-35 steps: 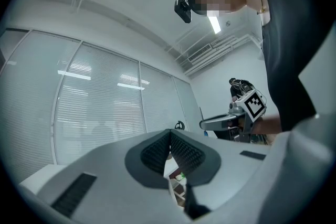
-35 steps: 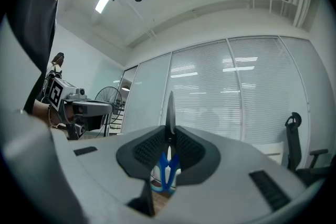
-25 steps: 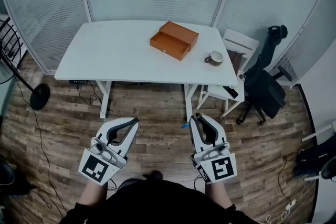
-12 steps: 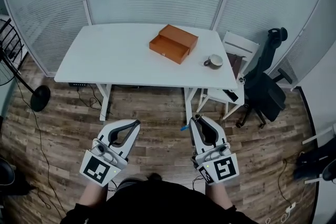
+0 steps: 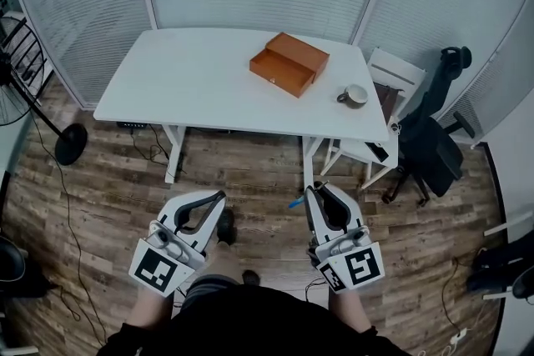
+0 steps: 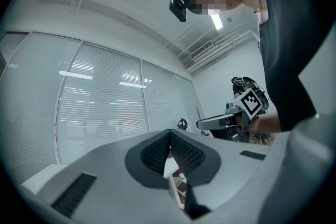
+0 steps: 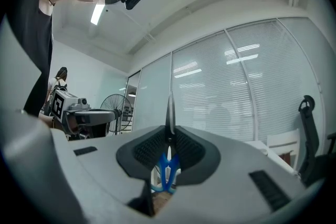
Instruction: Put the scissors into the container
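The right gripper (image 7: pixel 169 132) is clamped hard on a pair of blue-handled metal scissors (image 7: pixel 167 164), pinching them around the pivot. The blades poke straight up past the pads and the blue loops hang below. My guess is they're gripped there so the blades stay closed and nothing swings on the way over.

In the head view both grippers sit low in the frame, tips pointing up toward the white rectangular table (image 5: pixel 192 79). The left gripper (image 5: pixel 219 196), lower left, has its jaws pressed together on nothing, so it looks like it's just along for the ride.

The orange-brown open rectangular box (image 5: pixel 289 62) sits on the table in the upper middle, well apart from the scissors. The drop-off isn't done yet.
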